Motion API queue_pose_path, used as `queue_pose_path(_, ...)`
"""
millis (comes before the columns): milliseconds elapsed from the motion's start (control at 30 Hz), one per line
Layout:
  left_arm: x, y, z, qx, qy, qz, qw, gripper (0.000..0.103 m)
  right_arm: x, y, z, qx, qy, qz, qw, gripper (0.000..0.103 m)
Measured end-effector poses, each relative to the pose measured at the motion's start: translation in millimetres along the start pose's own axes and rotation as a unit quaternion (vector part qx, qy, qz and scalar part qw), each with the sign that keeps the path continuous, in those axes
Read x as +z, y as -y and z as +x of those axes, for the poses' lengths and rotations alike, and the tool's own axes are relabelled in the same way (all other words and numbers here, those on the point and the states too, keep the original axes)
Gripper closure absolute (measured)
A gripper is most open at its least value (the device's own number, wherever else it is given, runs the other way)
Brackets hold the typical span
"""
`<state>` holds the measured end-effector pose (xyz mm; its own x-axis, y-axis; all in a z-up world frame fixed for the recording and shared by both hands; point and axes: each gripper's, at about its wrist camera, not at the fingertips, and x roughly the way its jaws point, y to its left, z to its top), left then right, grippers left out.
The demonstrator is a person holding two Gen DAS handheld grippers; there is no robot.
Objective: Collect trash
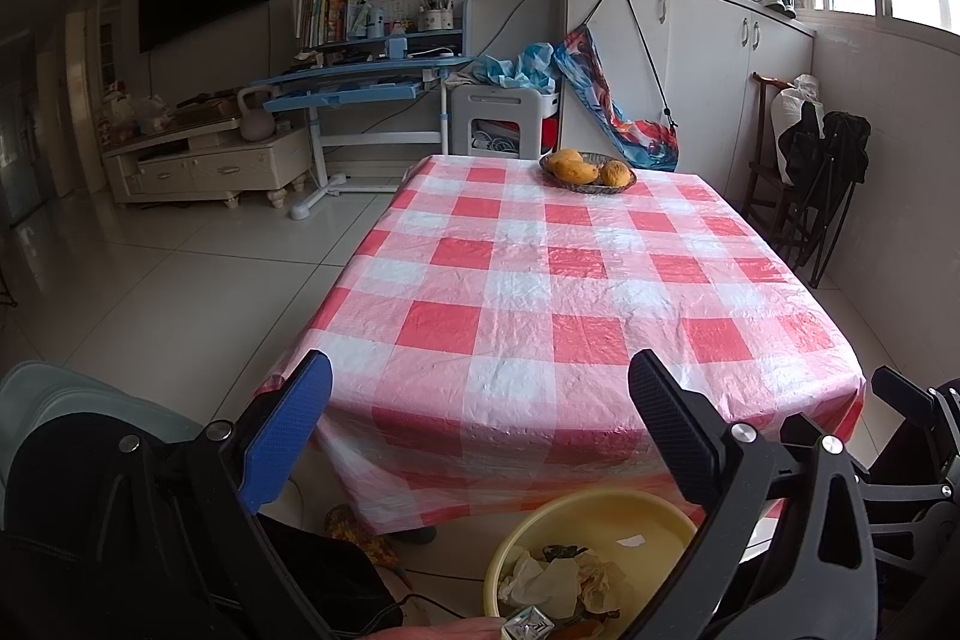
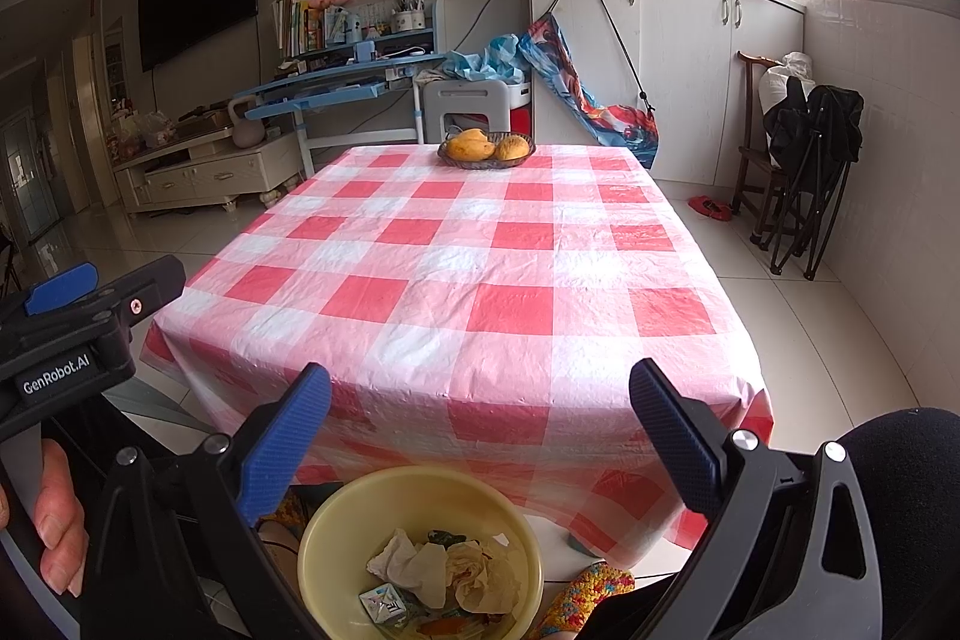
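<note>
Right wrist view looks down on a pale yellow round plastic basin [image 2: 420, 550] at six o'clock, below the near edge of the table under its red-and-white checked plastic cloth [image 2: 456, 274]. Crumpled tissues and small wrappers [image 2: 444, 574] lie heaped inside the basin. The right gripper [image 2: 480, 436] hangs with its jaws wide apart and nothing between them; the left gripper [image 1: 480, 430] is likewise spread and empty. On the cloth only a dark woven dish of yellow mangoes [image 2: 486, 148] shows, at twelve o'clock. Collection looks essentially done, so the sound move is a sweep of the tabletop and floor for stray scraps, keeping both grippers clear of the basin rim so nothing tips out.
</note>
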<state>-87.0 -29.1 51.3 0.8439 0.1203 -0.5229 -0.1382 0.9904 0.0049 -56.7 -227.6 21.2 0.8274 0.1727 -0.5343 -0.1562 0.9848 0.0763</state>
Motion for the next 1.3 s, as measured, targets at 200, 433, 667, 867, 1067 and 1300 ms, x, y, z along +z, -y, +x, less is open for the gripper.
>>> queue_pose_path(200,-0.1,0.3,-0.2,0.0,0.0,0.0,1.0,0.007,0.1,-0.5,0.0,0.0,0.0,0.0,1.0,0.008)
queue_pose_path(433,-0.2,0.3,0.0,0.0,0.0,0.0,1.0,0.007,0.2,-1.0,-0.3,-0.001,0.0,0.0,1.0,0.008)
queue_pose_path(667,-0.2,0.3,-0.1,0.0,0.0,-0.001,1.0,0.007,-0.9,-1.0,0.5,0.0,-0.001,-0.003,1.0,0.008)
queue_pose_path(867,-0.2,0.2,-0.1,0.0,0.0,-0.001,1.0,0.007,-2.3,0.6,1.1,0.0,-0.003,-0.004,1.0,0.008)
queue_pose_path(1067,-0.2,0.1,0.0,0.0,0.0,-0.001,1.0,0.007,-2.0,-0.1,1.0,0.0,-0.003,-0.005,1.0,0.008)
queue_pose_path(1300,0.0,-0.1,0.4,0.0,0.0,-0.001,1.0,0.007,-1.7,-0.7,0.9,-0.001,-0.004,-0.005,1.0,0.008)
